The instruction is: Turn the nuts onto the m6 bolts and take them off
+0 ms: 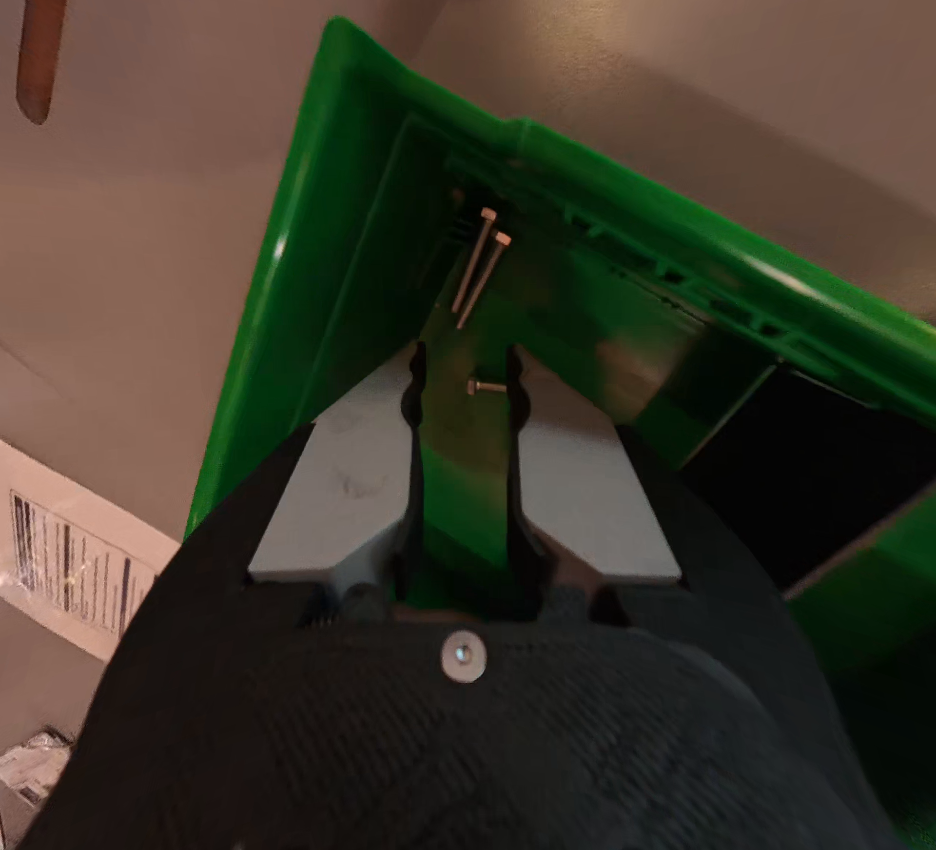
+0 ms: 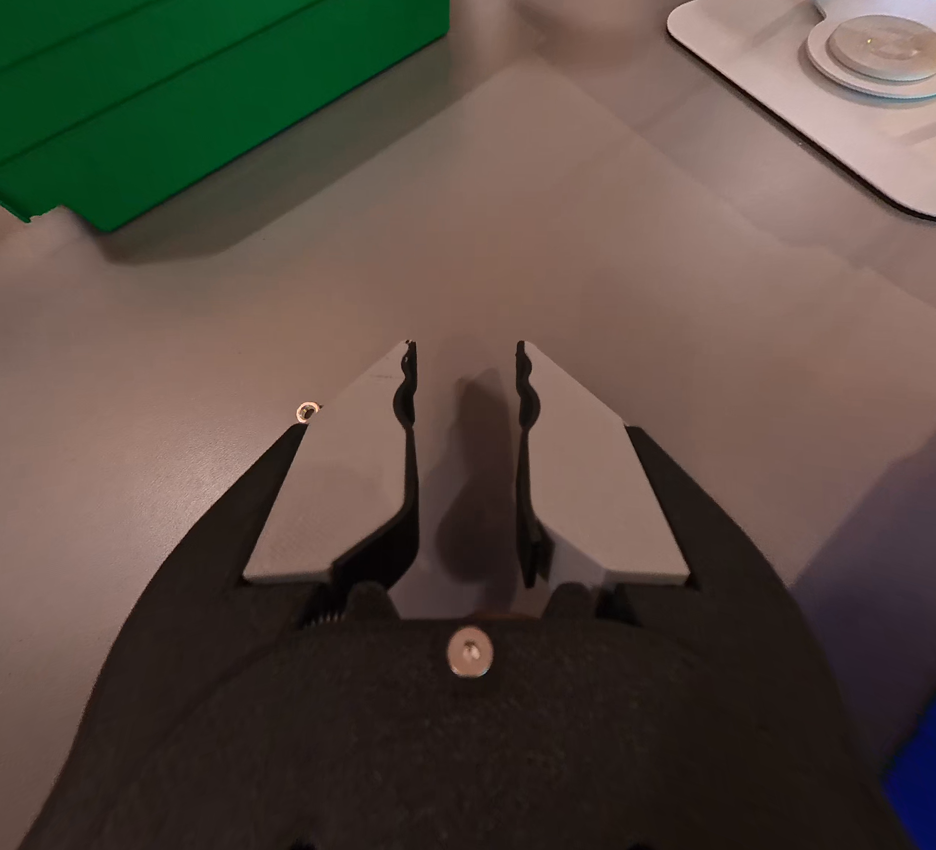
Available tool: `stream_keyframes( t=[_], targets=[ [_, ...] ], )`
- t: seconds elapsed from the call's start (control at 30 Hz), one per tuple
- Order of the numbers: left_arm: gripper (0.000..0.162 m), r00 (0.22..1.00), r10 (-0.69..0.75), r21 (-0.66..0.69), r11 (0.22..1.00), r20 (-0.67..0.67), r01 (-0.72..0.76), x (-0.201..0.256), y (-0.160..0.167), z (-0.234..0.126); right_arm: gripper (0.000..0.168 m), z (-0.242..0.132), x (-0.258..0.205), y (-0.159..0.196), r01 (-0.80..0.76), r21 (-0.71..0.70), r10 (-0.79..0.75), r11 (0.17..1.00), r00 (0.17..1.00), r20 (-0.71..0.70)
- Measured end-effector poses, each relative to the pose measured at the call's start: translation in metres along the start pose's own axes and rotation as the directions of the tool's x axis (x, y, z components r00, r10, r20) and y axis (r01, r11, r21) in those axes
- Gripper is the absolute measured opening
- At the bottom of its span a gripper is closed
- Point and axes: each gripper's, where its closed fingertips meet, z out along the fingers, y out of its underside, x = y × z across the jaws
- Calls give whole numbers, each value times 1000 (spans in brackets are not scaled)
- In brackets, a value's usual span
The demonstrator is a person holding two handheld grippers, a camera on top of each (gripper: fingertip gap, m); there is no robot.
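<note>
In the left wrist view, my left gripper (image 1: 466, 354) is open and empty above the inside of a green plastic bin (image 1: 324, 197). A short bolt (image 1: 485, 387) lies on the bin floor between the fingertips, partly hidden by the right finger. Two long bolts (image 1: 475, 268) lie side by side in the far corner. In the right wrist view, my right gripper (image 2: 467, 349) is open and empty over the grey table. A small silver nut (image 2: 306, 412) lies on the table just left of the left finger. The green bin (image 2: 223, 55) stands at the upper left.
A white stand base (image 2: 790, 81) with a metal bracket sits at the upper right of the right wrist view. A labelled white package (image 1: 76, 567) lies left of the bin. A black compartment (image 1: 790, 466) shows inside the bin at the right. Spacing between my two grippers at the tips: around 30 cm. My right tips are roughly 25 cm from the white stand base (image 2: 790, 81).
</note>
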Motion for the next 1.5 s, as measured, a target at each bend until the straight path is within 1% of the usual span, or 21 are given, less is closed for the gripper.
stream_keyframes(
  t=[0.07, 0.13, 0.17, 0.23, 0.37, 0.43, 0.53, 0.6, 0.7, 0.77, 0.9, 0.97, 1.03, 1.1, 1.13, 1.2, 1.23, 1.3, 1.33, 1.37, 1.5],
  targets=[
    [29, 1000, 8, -19, 1000, -22, -8, -1, -3, 13, 36, 0, 0, 0, -2, 4, 2, 1000, 1000, 3],
    [24, 998, 19, -33, 999, -64, -21, 3, -3, 23, 36, 0, -1, 0, -4, 4, 4, 1000, 1000, 7],
    [20, 997, 15, 3, 1000, -75, -15, 4, -10, 23, 36, 0, -1, 0, -5, 3, 5, 1000, 1000, 10],
    [11, 998, 23, 13, 1000, -56, -22, 1, -11, 26, 36, 0, -2, 0, -6, 1, 6, 1000, 1000, 18],
    [10, 999, 0, 0, 1000, -50, 0, 1, -10, 26, 36, 1, -8, 0, 7, -5, -7, 1000, 999, 34],
    [0, 1000, 9, 9, 1000, -27, -9, 2, -12, 18, 36, 1, -9, 0, 20, -8, -20, 1000, 999, 30],
    [0, 999, 32, 30, 999, 36, -33, 3, -14, -2, 36, -1, -11, -2, 28, 1, -28, 1000, 999, 29],
    [0, 998, 51, 15, 999, 37, -52, 9, -10, -10, 36, -2, -11, -4, 29, 12, -29, 1000, 999, 27],
    [0, 994, 55, -25, 998, 98, -53, 5, 0, -13, 36, -4, -11, -6, 30, 21, -30, 999, 999, 22],
    [0, 995, 37, -15, 999, 97, -35, 6, 1, -13, 36, -5, -10, -7, 33, 25, -33, 999, 999, 14],
    [0, 994, -20, -38, 999, 104, 24, 1, 13, -6, 36, -7, -7, -7, 28, 30, -28, 999, 1000, 7],
    [6, 987, -119, -65, 990, 105, 127, -6, 24, -4, 36, -7, -7, -6, 21, 28, -21, 999, 1000, 11],
    [14, 954, -299, -53, 953, -3, 298, 2, 25, -4, 36, -6, -8, -6, 21, 26, -21, 999, 1000, 21],
    [31, 904, -408, -87, 913, -132, 399, 16, 27, -4, 36, -5, -11, -7, 30, 26, -31, 999, 999, 29],
    [32, 899, -420, -107, 906, -123, 409, 16, 32, -3, 36, -5, -13, -7, 36, 24, -36, 999, 999, 33],
    [30, 906, -422, -143, 899, -34, 413, 4, 45, 1, 36, -3, -17, -6, 49, 15, -50, 999, 998, 40],
    [28, 901, -432, -148, 894, -34, 423, 4, 46, 3, 36, -2, -18, -5, 58, 10, -58, 998, 997, 40],
    [25, 881, -462, -151, 882, -100, 446, 13, 42, 9, 36, -2, -20, -4, 77, 2, -77, 997, 996, 34],
    [25, 876, -471, -158, 878, -109, 452, 15, 41, 12, 36, -1, -20, -4, 85, 0, -85, 996, 996, 31],
    [19, 880, -468, -132, 880, -83, 456, 10, 38, 13, 35, -1, -20, -4, 89, -1, -89, 996, 996, 28],
    [23, 853, -504, -110, 863, -139, 492, 13, 22, 16, 35, -2, -19, -4, 84, 1, -84, 996, 996, 28]
  ],
)
